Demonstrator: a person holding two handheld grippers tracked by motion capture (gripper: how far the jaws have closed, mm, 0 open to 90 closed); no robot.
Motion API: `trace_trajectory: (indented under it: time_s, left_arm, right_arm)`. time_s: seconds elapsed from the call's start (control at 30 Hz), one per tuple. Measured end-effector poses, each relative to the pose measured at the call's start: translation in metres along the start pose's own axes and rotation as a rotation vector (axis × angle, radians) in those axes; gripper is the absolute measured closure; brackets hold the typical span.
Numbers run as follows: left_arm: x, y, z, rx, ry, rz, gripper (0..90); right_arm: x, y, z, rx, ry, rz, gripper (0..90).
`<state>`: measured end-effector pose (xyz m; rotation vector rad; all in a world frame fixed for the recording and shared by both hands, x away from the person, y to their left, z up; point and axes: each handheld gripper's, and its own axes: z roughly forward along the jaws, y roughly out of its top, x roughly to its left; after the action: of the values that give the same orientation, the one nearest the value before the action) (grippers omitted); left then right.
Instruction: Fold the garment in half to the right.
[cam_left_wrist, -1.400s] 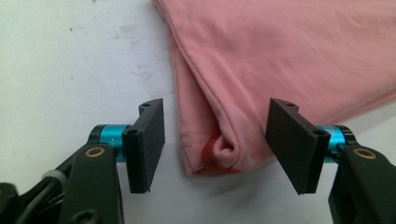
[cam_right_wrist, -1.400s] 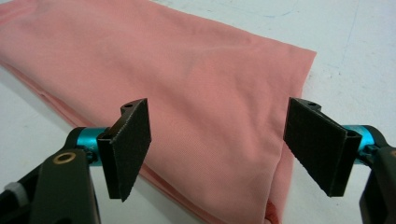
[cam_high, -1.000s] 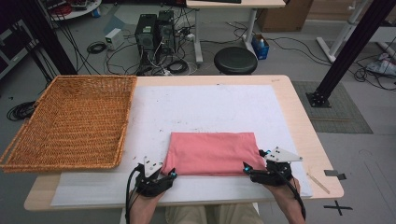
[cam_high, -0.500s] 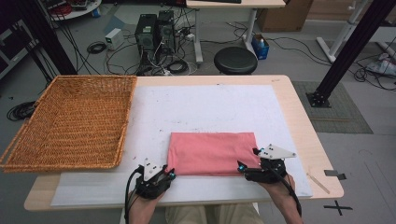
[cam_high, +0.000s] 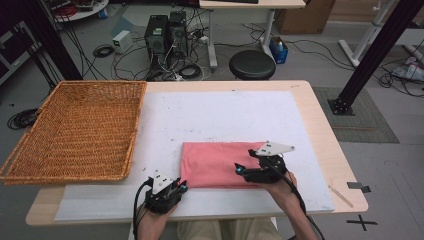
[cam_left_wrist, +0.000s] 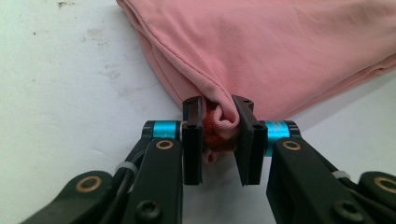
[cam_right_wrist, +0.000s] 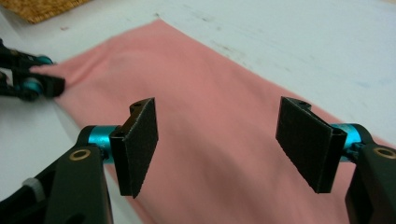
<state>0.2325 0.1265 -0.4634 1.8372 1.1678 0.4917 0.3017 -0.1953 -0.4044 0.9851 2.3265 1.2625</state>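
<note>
Pink folded cloth (cam_high: 220, 164) lay low-middle of the high view, on the white mat (cam_high: 225, 115). Left gripper (cam_left_wrist: 218, 135) had just been closing & pinched the cloth's corner. Right gripper (cam_right_wrist: 224, 144) hung wide apart over the cloth, jaws just closing a bit. Grabbing step, I think; next, right needs to come down & pinch too.

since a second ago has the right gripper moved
Yes. The right gripper has shifted left, from the pink cloth's right edge to over the cloth, jaws open.

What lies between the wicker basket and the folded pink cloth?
Nothing: in the high view only bare white mat separates the wicker basket from the pink cloth.
</note>
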Motion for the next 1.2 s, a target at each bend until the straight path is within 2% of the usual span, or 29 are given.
trace_trajectory:
  time_s: [0.03,0.1,0.2,0.23,0.3,0.33,0.37,0.5,0.53,0.6,0.63,0.8,0.93,1.1,1.2]
  left_arm:
    - [0.0,0.0,0.0,-0.004,0.0,-0.004,74.9]
    - [-0.001,-0.001,0.0,-0.011,0.004,-0.002,74.9]
    - [-0.002,-0.002,0.0,-0.015,0.01,0.006,74.9]
    - [-0.002,-0.002,0.0,-0.015,0.01,0.006,74.9]
    - [-0.002,-0.002,0.0,-0.018,0.011,0.003,74.8]
    - [-0.002,-0.002,0.0,-0.017,0.011,0.006,74.8]
    - [-0.002,-0.002,0.0,-0.018,0.013,0.009,74.8]
    - [-0.002,-0.002,0.0,-0.02,0.013,0.012,74.7]
    - [-0.002,-0.002,0.0,-0.02,0.013,0.012,74.6]
    - [-0.003,-0.003,0.0,-0.024,0.017,0.012,74.6]
    - [-0.003,-0.003,0.0,-0.024,0.018,0.012,74.6]
    - [-0.004,-0.003,0.0,-0.024,0.024,0.012,74.5]
    - [-0.004,-0.004,0.0,-0.027,0.026,0.014,74.5]
    - [-0.004,-0.004,0.0,-0.028,0.026,0.015,74.5]
    - [-0.004,-0.004,0.0,-0.029,0.028,0.015,74.5]
  right_arm:
    - [0.004,0.011,0.011,0.0,0.016,-0.017,30.0]
    - [0.009,0.022,0.022,0.001,0.038,-0.031,30.2]
    - [0.017,0.036,0.041,0.014,0.073,-0.064,31.5]
    - [0.017,0.036,0.041,0.014,0.073,-0.064,31.5]
    - [0.022,0.047,0.061,0.03,0.091,-0.081,32.4]
    - [0.022,0.047,0.061,0.03,0.091,-0.081,32.4]
    - [0.023,0.053,0.074,0.041,0.098,-0.085,32.8]
    - [0.027,0.067,0.097,0.044,0.105,-0.085,36.5]
    - [0.027,0.067,0.097,0.044,0.105,-0.085,36.5]
    - [0.028,0.074,0.108,0.055,0.128,-0.073,38.8]
    - [0.03,0.08,0.122,0.061,0.154,-0.052,40.2]
    - [0.038,0.088,0.155,0.099,0.148,-0.093,40.6]
    - [0.043,0.087,0.179,0.142,0.132,-0.132,40.8]
    - [0.041,0.079,0.191,0.17,0.125,-0.118,43.1]
    - [0.042,0.078,0.193,0.171,0.126,-0.132,47.9]
